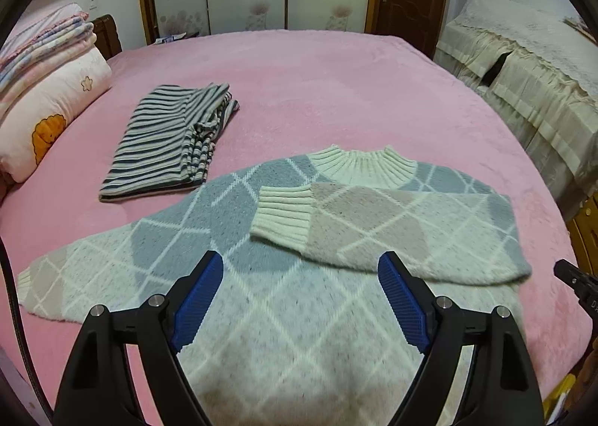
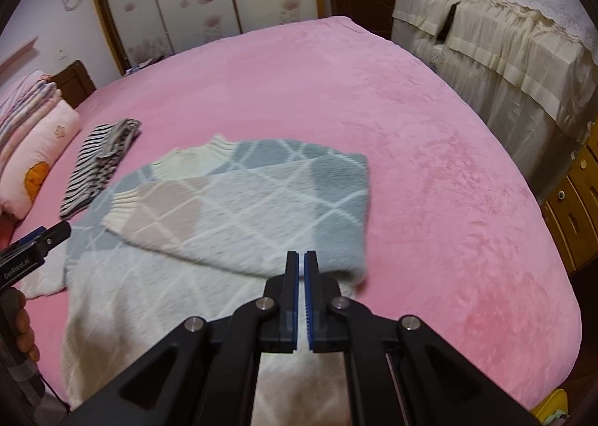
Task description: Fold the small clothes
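Sweater (image 1: 284, 276) lies flat on the bed (image 1: 336, 89), its unfolded sleeve (image 1: 74, 269) stretching leftward, nearest the left gripper (image 1: 301, 299), jaws apart; right gripper (image 2: 301, 276) jaws together, empty.

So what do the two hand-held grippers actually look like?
Both look the same. The left hand-held gripper has matte black angular linkage arms with silver pivot bolts and blue ribbed pads. The right hand-held gripper matches. In the right view, the left one's side carries white lettering, and a bare hand grips its handle.
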Tool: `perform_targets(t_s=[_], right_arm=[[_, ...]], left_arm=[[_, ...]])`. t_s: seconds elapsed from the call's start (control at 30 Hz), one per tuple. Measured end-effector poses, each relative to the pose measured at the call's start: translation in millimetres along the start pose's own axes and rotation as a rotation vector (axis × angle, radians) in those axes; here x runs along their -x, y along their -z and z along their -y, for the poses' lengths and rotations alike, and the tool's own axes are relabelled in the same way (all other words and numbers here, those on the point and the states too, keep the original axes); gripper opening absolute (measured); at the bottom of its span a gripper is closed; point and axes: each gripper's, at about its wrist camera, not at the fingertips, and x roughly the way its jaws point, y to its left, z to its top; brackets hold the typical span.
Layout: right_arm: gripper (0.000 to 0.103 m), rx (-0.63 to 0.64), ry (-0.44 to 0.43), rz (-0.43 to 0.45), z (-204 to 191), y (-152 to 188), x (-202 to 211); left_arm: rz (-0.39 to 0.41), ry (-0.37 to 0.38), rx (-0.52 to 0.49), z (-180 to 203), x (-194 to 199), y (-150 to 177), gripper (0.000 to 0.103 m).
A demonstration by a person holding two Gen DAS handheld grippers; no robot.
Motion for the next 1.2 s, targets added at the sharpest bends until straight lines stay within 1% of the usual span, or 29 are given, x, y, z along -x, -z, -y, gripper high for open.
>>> perform_targets(t_s=[0.03, 0.1, 0.2, 0.37, 0.53, 0.73, 0.8, 0.93, 1.13, 1.2], right_arm=[[0.003, 0.001, -0.009, 0.0, -4.1, 1.6, 4.3], [0.003, 0.001, -0.031, 0.001, -11.3, 4.7, 12.2], [0.003, 0.005, -0.063, 0.008, -24.8, 10.3, 24.6], [0.003, 0.033, -0.099, 0.014, -50.4, 20.4, 42.4], [0.003, 0.029, -0.143, 0.032, -73.0, 25.9, 61.1], [0.004, 0.026, -0.187, 0.053, -100.9, 30.6, 79.7], [0.005, 0.03, -0.198, 0.054, -109.9, 31.8, 83.0], [0.013, 0.067, -0.199, 0.07, -134.7, 34.1, 91.0], [0.015, 0.121, -0.211, 0.095, -169.6, 32.6, 100.5], [0.015, 0.141, -0.219, 0.104, -184.2, 31.4, 102.7]], left_arm=[[0.005, 0.0, -0.002, -1.5, 5.5, 1.8, 0.089], [0.023, -0.002, -0.001, -5.2, 20.0, 7.3, 0.091], [0.032, 0.011, 0.01, -12.3, 35.5, 14.3, 0.091], [0.045, 0.045, 0.058, -31.8, 62.3, 24.5, 0.091], [0.066, 0.022, 0.095, -53.3, 85.9, 32.9, 0.091], [0.083, 0.047, 0.15, -83.3, 105.1, 43.9, 0.091], [0.09, 0.055, 0.166, -94.9, 111.2, 48.5, 0.091], [0.113, 0.065, 0.195, -113.8, 122.7, 53.4, 0.091], [0.138, 0.045, 0.246, -149.6, 140.4, 55.7, 0.092], [0.141, 0.038, 0.268, -163.1, 144.4, 56.8, 0.094]])
